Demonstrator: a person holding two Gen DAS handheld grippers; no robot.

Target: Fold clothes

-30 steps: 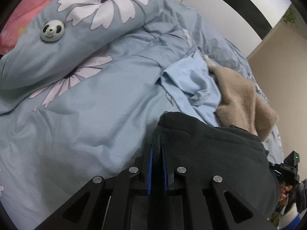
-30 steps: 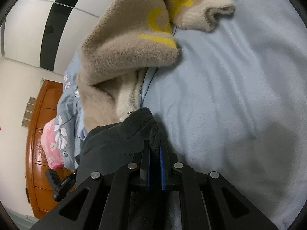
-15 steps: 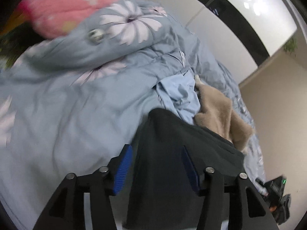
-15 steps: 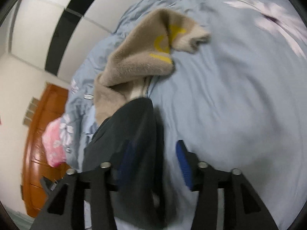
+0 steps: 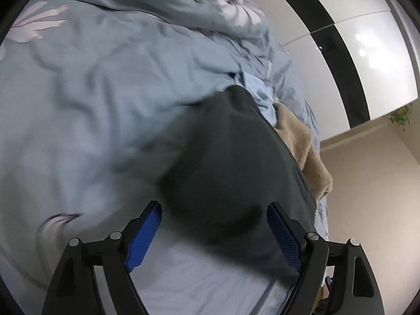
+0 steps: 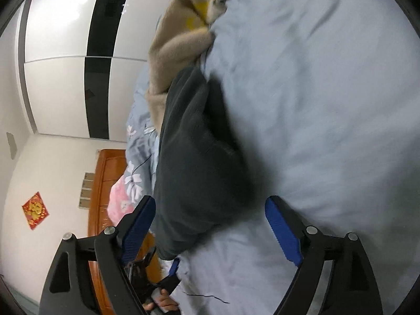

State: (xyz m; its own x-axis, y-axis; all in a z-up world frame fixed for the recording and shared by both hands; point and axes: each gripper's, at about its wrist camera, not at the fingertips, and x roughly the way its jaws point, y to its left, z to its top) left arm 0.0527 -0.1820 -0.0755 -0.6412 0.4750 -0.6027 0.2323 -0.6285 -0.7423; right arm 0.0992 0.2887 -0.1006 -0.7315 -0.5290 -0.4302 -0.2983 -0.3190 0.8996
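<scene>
Bedroom scene, with a big bed (image 5: pixel 86 120) under light blue floral bedding filling most of both views. White wardrobe doors (image 5: pixel 367 60) with a black stripe up in the upper right of the left wrist view, same doors (image 6: pixel 60 84) on the left side of the right wrist view. Wooden headboard (image 6: pixel 105 183) and a pink pillow (image 6: pixel 118 204) at lower left there, plus a red square decoration (image 6: pixel 35 210) on the wall at far left.

Dark gray fleece garment (image 5: pixel 231 173) lying on the bedding, center to lower right of the left wrist view. Same garment (image 6: pixel 199 162) running down the middle of the right wrist view. Looks bunched, though blur makes the edges hard to read.

Left gripper (image 5: pixel 214 232) spread wide, blue pads (image 5: pixel 144 236) on either side of the near end of the garment, not pinching it. Released, holding nothing. Right gripper (image 6: pixel 210 229) the same deal: spread wide, blue pad (image 6: pixel 282 231) over bare sheet at right, the other pad beside the garment's edge, gripping nothing.

Tan fuzzy sweater (image 5: pixel 302 144) just behind the dark garment, touching it, at center right in the left wrist view. In the right wrist view that sweater (image 6: pixel 181 31) sits at upper center with a yellow patch showing. Light blue shirt (image 5: pixel 260 97) peeking out beyond the garment's far end.
</scene>
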